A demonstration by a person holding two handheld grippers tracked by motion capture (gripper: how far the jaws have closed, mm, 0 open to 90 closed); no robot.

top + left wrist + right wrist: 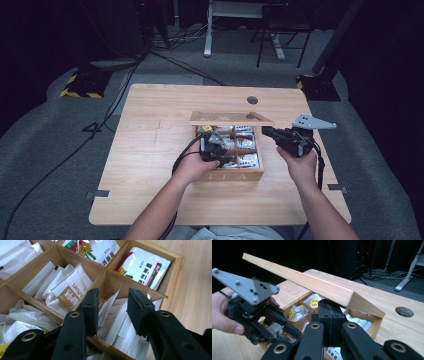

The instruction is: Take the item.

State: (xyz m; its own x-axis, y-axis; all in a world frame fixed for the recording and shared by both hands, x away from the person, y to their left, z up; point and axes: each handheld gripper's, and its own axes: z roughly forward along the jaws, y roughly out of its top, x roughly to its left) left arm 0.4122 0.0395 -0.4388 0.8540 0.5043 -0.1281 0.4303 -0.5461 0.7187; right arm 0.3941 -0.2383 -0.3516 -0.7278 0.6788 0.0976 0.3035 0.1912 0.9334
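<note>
Left gripper (112,312) reaching for a white tea packet (106,307)

Its jaws are apart, not pinching yet, with the packet between them in a corner slot of the tea box (227,175); go lower, then squeeze; the right gripper (329,315) is clenched, empty, under the lid (312,283).

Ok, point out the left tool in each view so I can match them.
High view: left tool at centre, reaching into the wooden tea box.
Left gripper view: rises from the bottom, jaws either side of white packets in a corner compartment.
Right gripper view: at left, over the box.
Shared landmark: the box's dividers.
</note>
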